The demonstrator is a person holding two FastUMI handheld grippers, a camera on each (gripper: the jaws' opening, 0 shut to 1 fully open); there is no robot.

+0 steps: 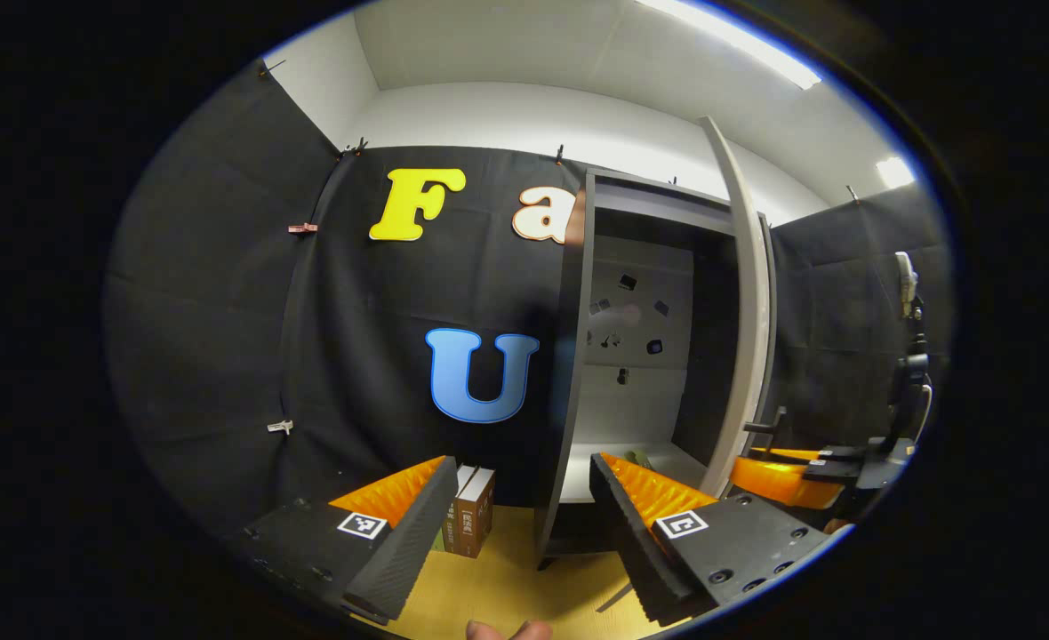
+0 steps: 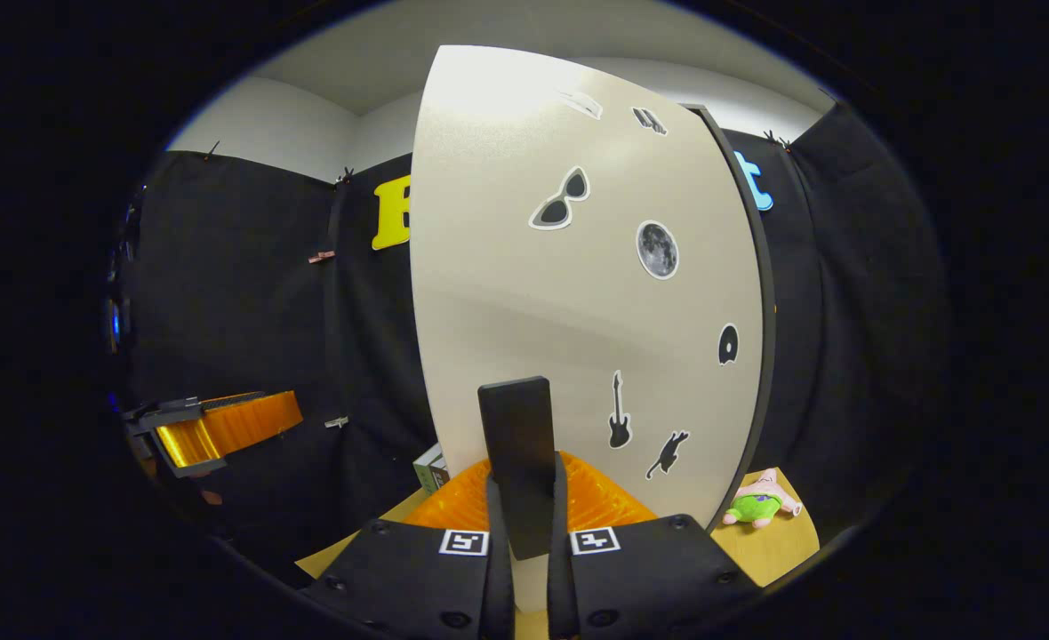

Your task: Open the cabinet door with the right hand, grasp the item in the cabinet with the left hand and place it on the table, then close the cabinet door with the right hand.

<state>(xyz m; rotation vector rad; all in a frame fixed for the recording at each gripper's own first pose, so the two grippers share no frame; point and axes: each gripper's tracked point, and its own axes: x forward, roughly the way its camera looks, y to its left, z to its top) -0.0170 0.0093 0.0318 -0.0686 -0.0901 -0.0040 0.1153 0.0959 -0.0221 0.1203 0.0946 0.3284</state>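
Green item (image 1: 640, 459) lies low on the cabinet (image 1: 578, 356) floor, dead ahead of the wide left claw (image 1: 524, 533); right claw (image 2: 524, 533) pinches the door handle (image 2: 517, 462)

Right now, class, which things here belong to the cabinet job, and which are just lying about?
Job:
cabinet
cabinet door
door handle, right gripper shut on it
left gripper, open
greenish item inside

Lying about:
books
plush toy
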